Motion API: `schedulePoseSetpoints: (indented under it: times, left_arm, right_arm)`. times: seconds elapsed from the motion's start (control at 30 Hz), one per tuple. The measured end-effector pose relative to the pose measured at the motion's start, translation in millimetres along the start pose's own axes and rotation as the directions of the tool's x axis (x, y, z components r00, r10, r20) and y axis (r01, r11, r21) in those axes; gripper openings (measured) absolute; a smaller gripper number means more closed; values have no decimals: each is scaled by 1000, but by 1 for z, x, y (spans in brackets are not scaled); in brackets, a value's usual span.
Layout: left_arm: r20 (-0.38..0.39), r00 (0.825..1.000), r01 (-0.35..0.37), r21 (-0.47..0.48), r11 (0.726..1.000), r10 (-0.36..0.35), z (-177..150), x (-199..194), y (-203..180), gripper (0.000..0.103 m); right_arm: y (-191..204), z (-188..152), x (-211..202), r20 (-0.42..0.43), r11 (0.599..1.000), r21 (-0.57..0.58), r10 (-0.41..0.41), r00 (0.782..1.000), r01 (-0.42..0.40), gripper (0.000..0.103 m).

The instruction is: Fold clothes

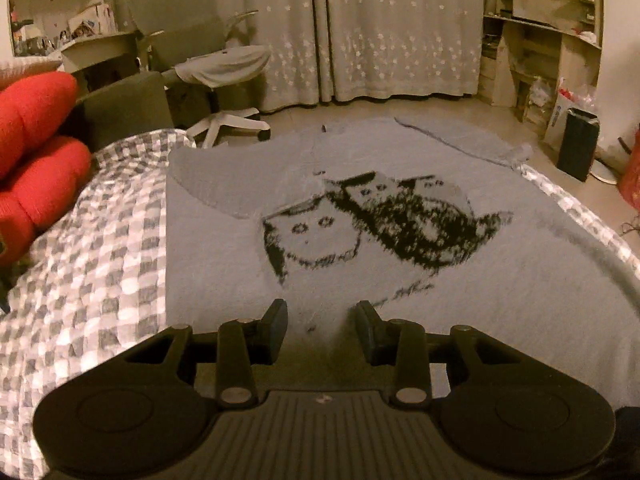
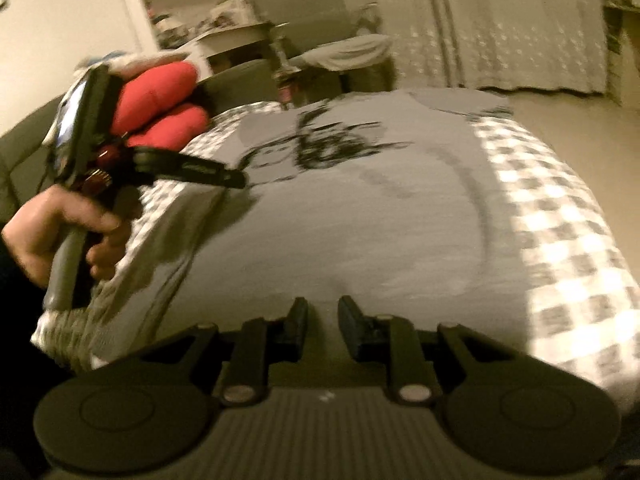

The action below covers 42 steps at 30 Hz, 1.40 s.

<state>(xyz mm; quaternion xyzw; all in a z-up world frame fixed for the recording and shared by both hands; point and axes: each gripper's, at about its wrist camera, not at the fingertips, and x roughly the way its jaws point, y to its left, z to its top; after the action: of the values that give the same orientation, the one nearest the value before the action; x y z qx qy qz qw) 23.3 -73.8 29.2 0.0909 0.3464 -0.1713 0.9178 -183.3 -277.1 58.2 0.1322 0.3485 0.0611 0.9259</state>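
Grey sweater (image 1: 360, 264) w/ black cat print (image 1: 380, 224) lies spread flat on the bed, over the checked bedspread (image 1: 104, 280). One sleeve is folded in across the top left of the body.

My left fingers (image 1: 321, 322) hover just above the near hem, parted w/ a clear gap, nothing between them. My right fingers (image 2: 322, 322) are also over the near edge of the sweater, apart but w/ a narrower gap, holding nothing.

Right wrist view is blurred; it shows my left hand (image 2: 52, 236) round the other tool's grip, off the sweater's left edge.

Red cushions (image 1: 32, 140) sit at the bed's left side. Office chair (image 1: 216, 68) and star-pattern curtains (image 1: 380, 32) stand beyond the bed.
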Motion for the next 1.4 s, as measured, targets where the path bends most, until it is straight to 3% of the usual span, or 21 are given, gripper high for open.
schedulePoseSetpoints:
  times: [0.1,0.3,0.47,0.53,0.73,0.87,1.0,1.13,1.3,1.37,1.4]
  left_arm:
    - [10,1000,-1,-19,1000,1,6,0,-5,35]
    - [-19,1000,-12,-64,998,11,10,16,-6,35]
    - [-31,1000,1,-159,987,-6,15,26,5,35]
    - [-32,999,-7,-181,983,2,15,29,10,35]
    - [-30,999,-20,-268,963,12,16,38,31,35]
    - [-7,1000,-31,-264,964,30,19,42,35,36]
    - [8,1000,-17,-292,956,21,22,47,41,36]
    - [47,999,0,-311,951,15,29,48,46,36]
    - [47,998,-32,-339,940,51,32,56,58,36]
    - [44,997,-37,-351,936,56,32,59,63,36]
    - [41,997,-41,-347,937,59,31,61,63,36]
  right_arm:
    - [-22,13,-5,0,997,63,-46,999,46,28]
    - [-61,48,-5,-16,984,170,-54,998,56,36]
    - [-102,99,6,4,960,273,-64,998,60,43]
    - [-118,121,19,10,946,323,-29,1000,25,48]
    - [-170,157,80,-26,868,497,26,999,-10,52]
    - [-204,176,124,-54,794,608,57,997,-12,54]
    - [-222,181,146,-29,756,654,56,998,-24,56]
    - [-233,188,157,-9,754,657,22,1000,-10,59]
    - [-238,193,171,5,750,662,-11,1000,5,59]
    - [-236,196,176,7,763,646,-35,999,22,57]
    - [-235,197,177,6,772,635,-53,999,37,49]
